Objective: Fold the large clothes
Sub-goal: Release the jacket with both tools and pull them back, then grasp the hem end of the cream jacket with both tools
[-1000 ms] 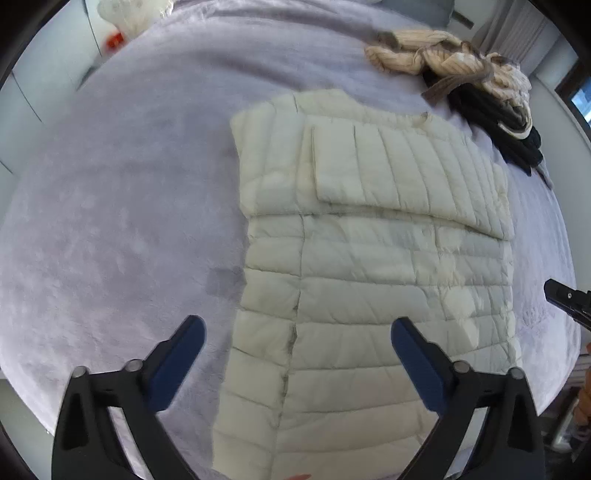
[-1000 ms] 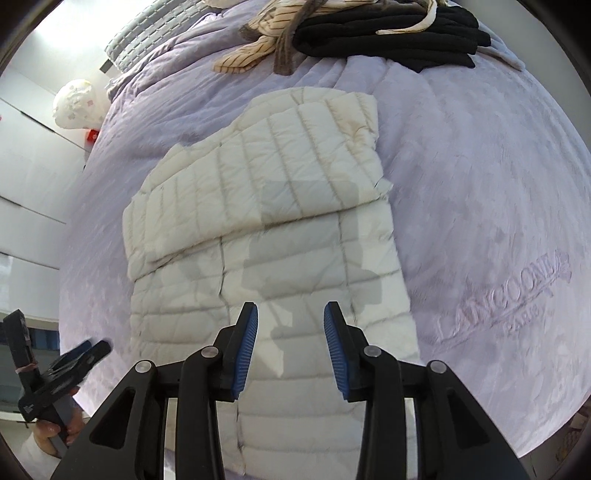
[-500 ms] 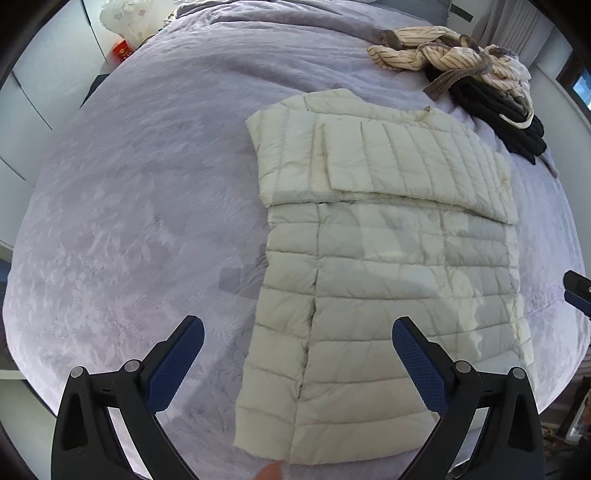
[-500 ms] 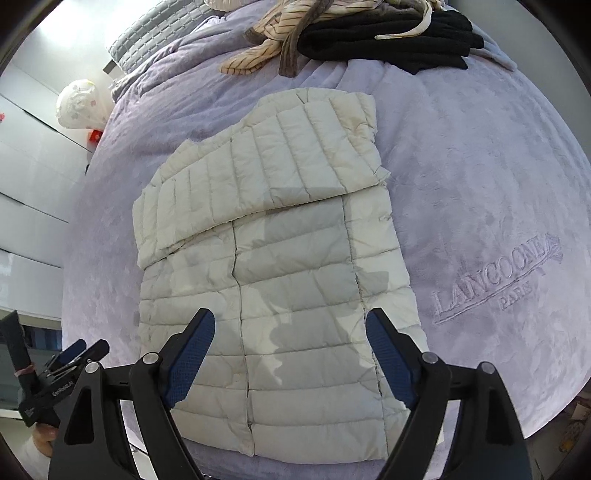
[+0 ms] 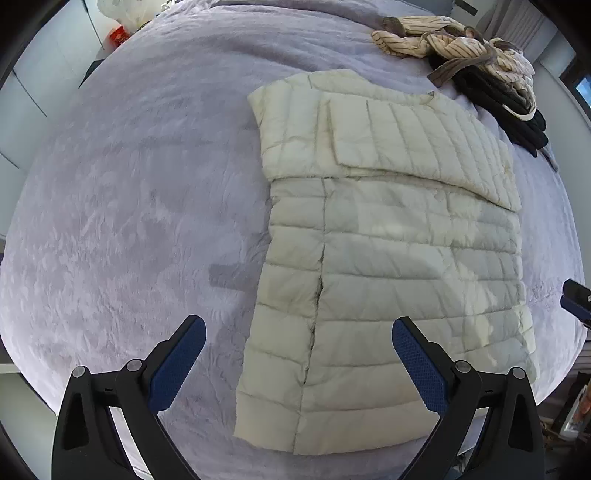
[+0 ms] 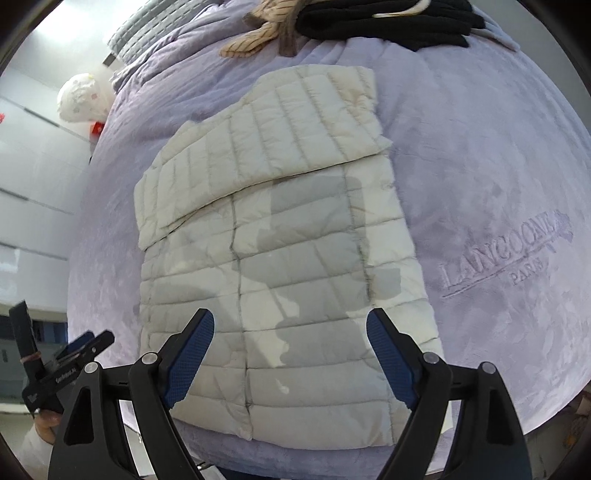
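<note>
Both fingers of the left gripper (image 5: 295, 360) stand wide apart and hold nothing; they hang above the near edge of the bed, one blue pad over the lilac blanket (image 5: 129, 192) and the other over the lower part of the cream quilted jacket (image 5: 388, 258). On the right gripper (image 6: 290, 356) the fingers are also spread wide and empty, both over the jacket's bottom part (image 6: 295, 258). This jacket lies flat in the middle of the blanket, with its sleeves folded across the chest so that the whole forms a long rectangle, the hem close to the near edge of the bed. Shadows of the grippers fall on its lower half. At the far side of the bed there is a pile of other clothes, a striped beige garment (image 5: 436, 27) and a black garment (image 5: 517, 118) touching each other, well apart from the jacket. Embroidered lettering (image 6: 506, 251) is visible on the blanket to the right of the jacket. Beyond the far left corner of the bed a white bag (image 6: 83, 98) stands.
</note>
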Demonstrator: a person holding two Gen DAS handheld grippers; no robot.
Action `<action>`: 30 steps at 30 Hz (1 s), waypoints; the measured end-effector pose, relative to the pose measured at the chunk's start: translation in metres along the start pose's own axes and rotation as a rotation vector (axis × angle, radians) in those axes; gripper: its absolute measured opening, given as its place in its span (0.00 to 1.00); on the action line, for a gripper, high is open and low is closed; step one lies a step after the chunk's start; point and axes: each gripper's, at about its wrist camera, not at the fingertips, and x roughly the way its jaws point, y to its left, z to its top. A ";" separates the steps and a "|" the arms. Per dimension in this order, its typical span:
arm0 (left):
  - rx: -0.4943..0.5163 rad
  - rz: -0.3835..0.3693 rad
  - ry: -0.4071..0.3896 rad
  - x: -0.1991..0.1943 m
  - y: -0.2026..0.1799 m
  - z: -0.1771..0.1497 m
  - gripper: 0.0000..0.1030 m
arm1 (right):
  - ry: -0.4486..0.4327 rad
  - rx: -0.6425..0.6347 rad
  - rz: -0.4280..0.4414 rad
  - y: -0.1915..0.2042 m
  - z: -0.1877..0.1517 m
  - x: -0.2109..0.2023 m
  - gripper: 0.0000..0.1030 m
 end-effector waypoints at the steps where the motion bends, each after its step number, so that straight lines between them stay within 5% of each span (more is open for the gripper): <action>1: -0.001 0.000 0.005 0.002 0.001 -0.001 0.99 | -0.008 0.006 -0.002 -0.003 0.000 0.000 0.84; 7: -0.016 -0.006 0.055 0.021 0.018 -0.014 0.99 | 0.093 0.072 -0.009 -0.025 -0.002 0.013 0.84; 19: -0.171 -0.269 0.230 0.067 0.064 -0.061 0.99 | 0.163 0.317 0.072 -0.105 -0.045 0.020 0.84; 25: -0.257 -0.404 0.306 0.091 0.065 -0.081 0.99 | 0.196 0.506 0.223 -0.138 -0.089 0.040 0.84; 30: -0.230 -0.475 0.318 0.097 0.045 -0.078 0.99 | 0.232 0.586 0.317 -0.132 -0.113 0.069 0.84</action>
